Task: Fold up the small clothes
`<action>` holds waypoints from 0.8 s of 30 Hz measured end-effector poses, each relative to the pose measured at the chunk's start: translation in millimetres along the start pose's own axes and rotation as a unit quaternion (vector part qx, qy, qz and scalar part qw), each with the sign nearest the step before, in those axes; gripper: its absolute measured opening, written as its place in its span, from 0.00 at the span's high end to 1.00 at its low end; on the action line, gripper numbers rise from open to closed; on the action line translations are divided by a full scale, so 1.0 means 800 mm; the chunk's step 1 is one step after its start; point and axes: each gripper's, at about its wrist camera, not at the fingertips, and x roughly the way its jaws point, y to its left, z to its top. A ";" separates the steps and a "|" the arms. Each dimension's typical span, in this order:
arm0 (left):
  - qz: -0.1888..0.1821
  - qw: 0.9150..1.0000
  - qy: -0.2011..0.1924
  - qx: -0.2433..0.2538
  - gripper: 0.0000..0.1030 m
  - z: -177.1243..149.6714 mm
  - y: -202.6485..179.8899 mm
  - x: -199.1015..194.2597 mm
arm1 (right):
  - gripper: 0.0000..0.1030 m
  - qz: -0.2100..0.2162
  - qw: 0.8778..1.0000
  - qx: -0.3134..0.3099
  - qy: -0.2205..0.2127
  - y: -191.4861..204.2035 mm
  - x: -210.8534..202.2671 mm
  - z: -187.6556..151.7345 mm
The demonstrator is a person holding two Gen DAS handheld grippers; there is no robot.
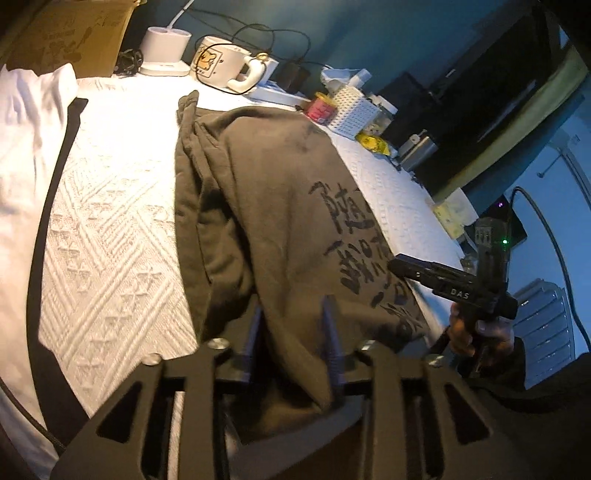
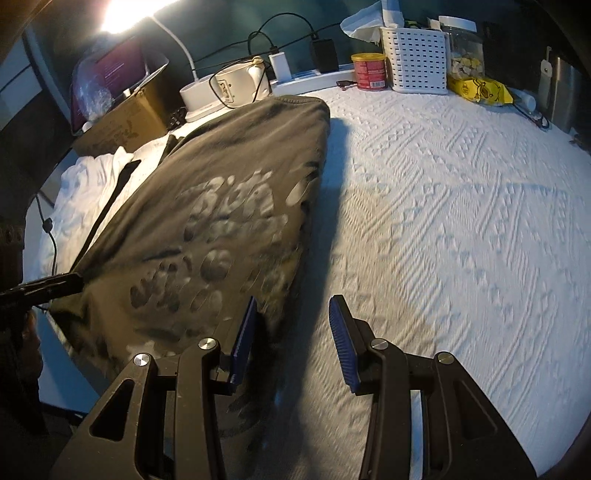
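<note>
An olive-brown T-shirt with black lettering lies folded lengthwise on the white textured cloth. My left gripper stands at the shirt's near edge, its fingers apart with a fold of the shirt bulging between them; whether they clamp it is unclear. In the right wrist view the shirt lies to the left, its print showing pale. My right gripper is open and empty, just right of the shirt's near corner over the cloth. The right gripper also shows in the left wrist view.
A white garment with a black stripe lies at the left. Along the back stand a cardboard box, lamp base, mug, red can, white basket, jar, yellow packet and cables.
</note>
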 end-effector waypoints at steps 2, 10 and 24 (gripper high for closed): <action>0.003 1.000 0.005 0.007 0.63 -0.006 -0.004 -0.001 | 0.58 0.002 1.000 -0.001 -0.001 0.002 -0.003 -0.005; 0.032 0.999 0.026 0.034 0.64 -0.030 -0.015 0.017 | 0.58 0.016 1.000 -0.001 -0.004 0.007 -0.010 -0.022; 0.004 1.000 -0.010 -0.006 0.93 -0.038 -0.019 -0.010 | 0.91 0.022 0.999 -0.025 -0.020 0.025 -0.022 -0.052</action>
